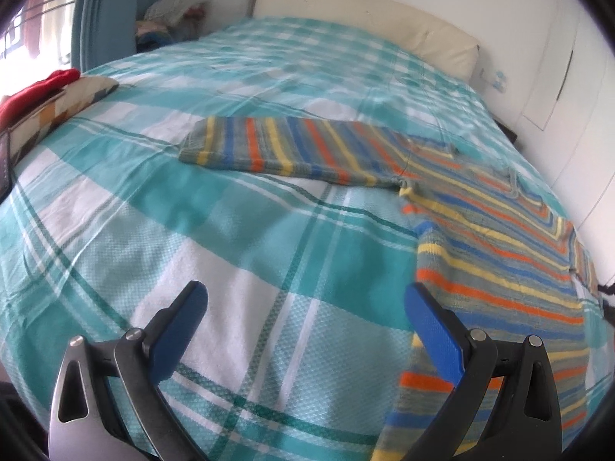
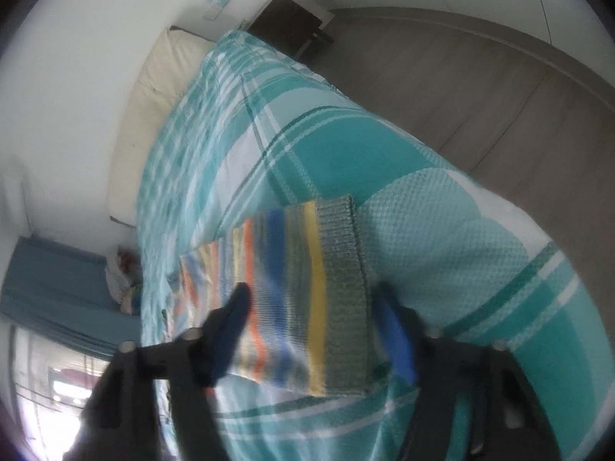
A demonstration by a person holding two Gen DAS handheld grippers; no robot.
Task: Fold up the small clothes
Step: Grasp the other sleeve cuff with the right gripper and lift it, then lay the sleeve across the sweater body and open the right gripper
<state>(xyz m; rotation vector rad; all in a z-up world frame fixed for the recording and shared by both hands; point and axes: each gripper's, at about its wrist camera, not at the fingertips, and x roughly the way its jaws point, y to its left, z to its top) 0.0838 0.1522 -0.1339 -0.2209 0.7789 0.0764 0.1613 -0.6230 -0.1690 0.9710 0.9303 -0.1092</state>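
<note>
A knitted sweater with orange, yellow, blue and grey stripes lies flat on the teal plaid bedspread, one sleeve stretched out to the left. My left gripper hovers open over the bedspread, its right finger above the sweater's lower left edge. In the blurred right wrist view the other sleeve's grey cuff end lies between the spread fingers of my right gripper, which stands open around it; whether the pads touch the cloth I cannot tell.
A patterned pillow with a red cloth on it sits at the bed's left edge. A cream headboard and a clothes pile are at the back. Beside the bed are a dark nightstand and wood floor.
</note>
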